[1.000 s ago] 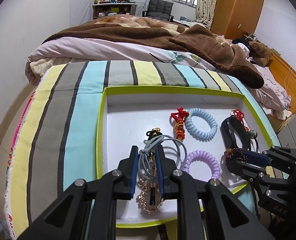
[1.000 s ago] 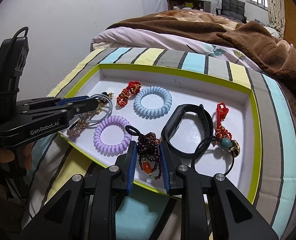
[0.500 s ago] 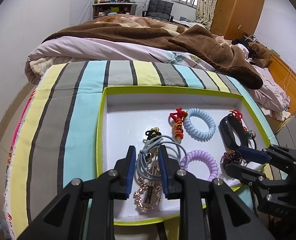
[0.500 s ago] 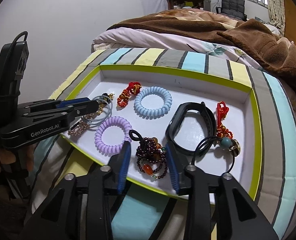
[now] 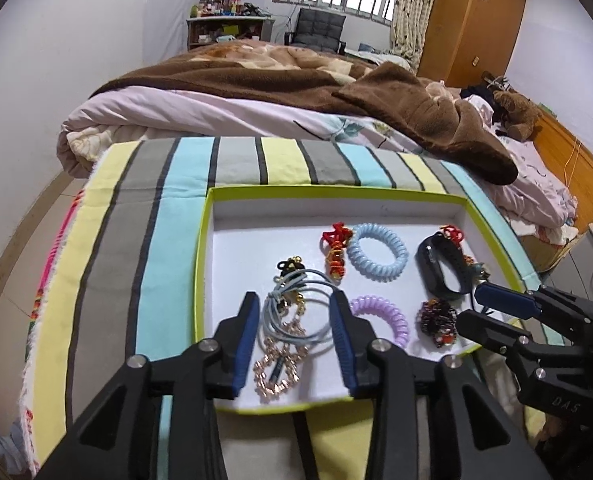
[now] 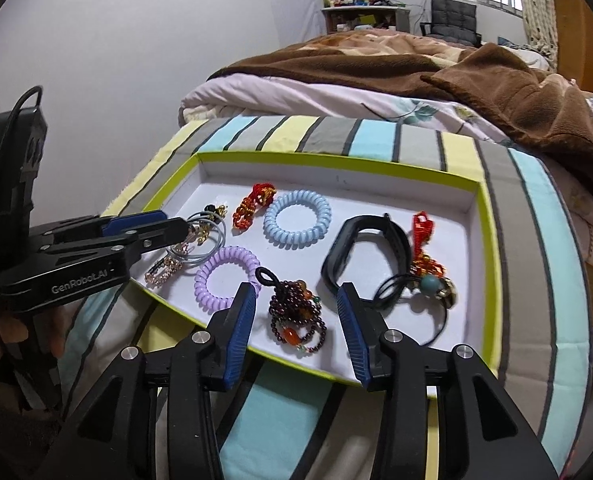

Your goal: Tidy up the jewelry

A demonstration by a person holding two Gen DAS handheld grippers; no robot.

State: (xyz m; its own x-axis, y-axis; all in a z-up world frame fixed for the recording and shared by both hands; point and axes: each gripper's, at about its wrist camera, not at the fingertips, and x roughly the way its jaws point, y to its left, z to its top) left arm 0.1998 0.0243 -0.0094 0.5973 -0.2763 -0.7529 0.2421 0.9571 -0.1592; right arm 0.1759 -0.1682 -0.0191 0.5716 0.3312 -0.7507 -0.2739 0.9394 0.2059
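A white tray with a lime rim (image 5: 204,248) (image 6: 484,216) lies on a striped cloth. In it lie grey-blue hair ties (image 5: 296,312) over a gold chain (image 5: 276,368), a purple coil tie (image 5: 380,316) (image 6: 224,276), a blue coil tie (image 5: 376,250) (image 6: 296,224), a garnet bead bracelet (image 5: 436,320) (image 6: 296,316), a black band (image 5: 436,268) (image 6: 360,252) and red knot charms (image 5: 336,248) (image 6: 252,204). My left gripper (image 5: 294,312) is open around the hair ties. My right gripper (image 6: 294,308) is open around the bead bracelet.
The striped cloth (image 5: 108,260) covers a small table beside a bed with a brown blanket (image 5: 296,80). A black cord with a teal bead (image 6: 428,284) lies at the tray's right side. The right gripper shows in the left wrist view (image 5: 476,304).
Both grippers have opened and drawn back slightly. The hair ties and the bead bracelet were let go and now rest in the tray.
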